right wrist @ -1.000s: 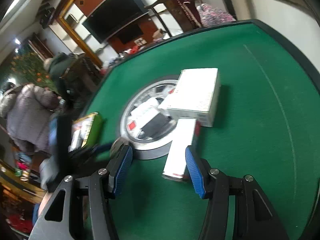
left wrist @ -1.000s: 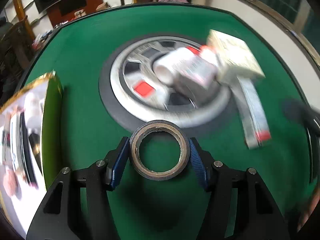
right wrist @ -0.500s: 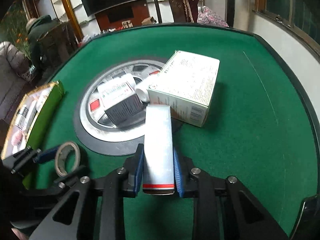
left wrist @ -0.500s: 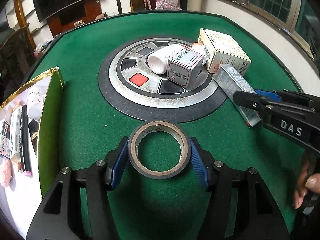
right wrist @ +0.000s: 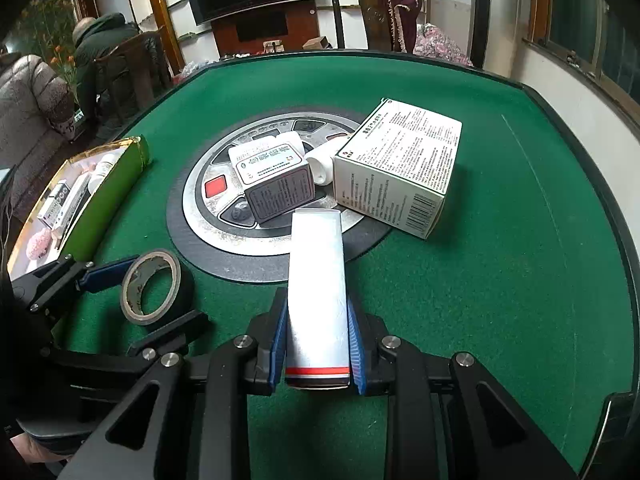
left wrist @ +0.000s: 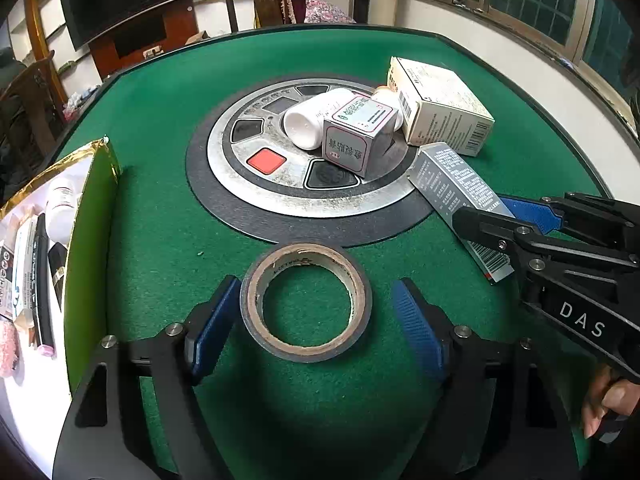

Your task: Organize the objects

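Note:
A dark tape roll [left wrist: 307, 301] lies flat on the green felt between the blue pads of my left gripper [left wrist: 310, 322], which is open with a gap on each side of the roll. The roll also shows in the right wrist view [right wrist: 156, 286]. My right gripper [right wrist: 317, 342] is shut on a long silver box [right wrist: 318, 292] with a red stripe; the box also shows in the left wrist view [left wrist: 460, 200], its far end resting on the round metal centre plate [left wrist: 280, 200].
On the centre plate lie a small grey box [left wrist: 358, 136], a white bottle [left wrist: 310, 122] and a large white box [left wrist: 438, 106]. An open gold-edged green tray [left wrist: 86, 240] with several small items stands at the left. The table rim [right wrist: 600, 184] curves at the right.
My left gripper's pads have spread away from the tape roll, which now lies free. My right gripper closed on the long silver box about half a second ago and still holds it.

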